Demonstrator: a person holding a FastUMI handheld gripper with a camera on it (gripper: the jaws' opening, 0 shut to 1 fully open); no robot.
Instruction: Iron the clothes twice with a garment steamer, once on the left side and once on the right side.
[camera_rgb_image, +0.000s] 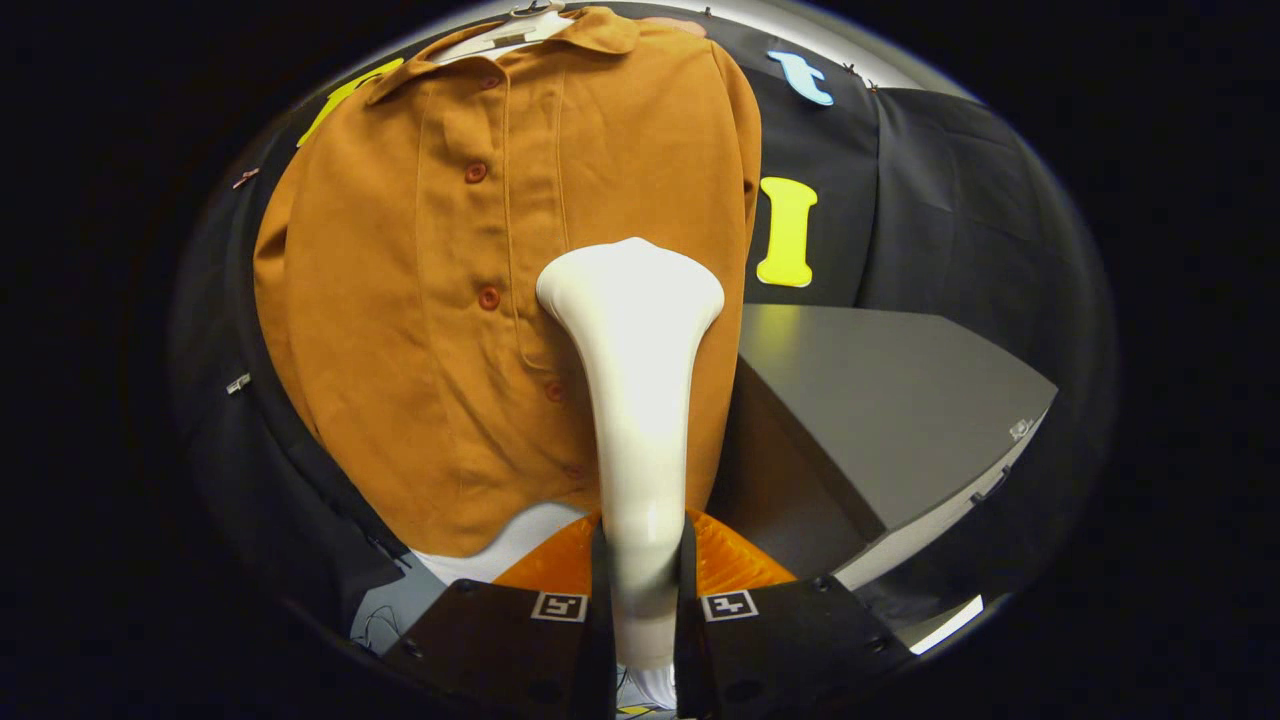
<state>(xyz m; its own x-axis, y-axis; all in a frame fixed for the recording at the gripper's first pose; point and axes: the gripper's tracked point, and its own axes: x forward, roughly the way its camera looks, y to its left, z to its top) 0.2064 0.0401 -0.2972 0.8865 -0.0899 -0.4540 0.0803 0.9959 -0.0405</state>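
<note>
While your gripper (640, 580) clamps the garment steamer (632, 400) by its handle, both fingers pressing its sides, the item runs straight ahead along the finger line, long axis pointing up and forward, its flared head at the far end.

Head: lies over the shirt (480, 300), just right of the button placket, about mid-height; whether it touches the cloth you cannot tell.

Shirt: rust-orange, buttoned, hung from a hanger (525, 22) at the collar, flat against the dark booth wall; hem falls just beyond your fingers. The larger stretch of fabric lies left of the head; a narrower strip lies right of it, up to the shirt's right edge.

Table (900, 400): dark top, its near corner close beside the shirt's right edge; judge the clearance on that side tight.
</note>
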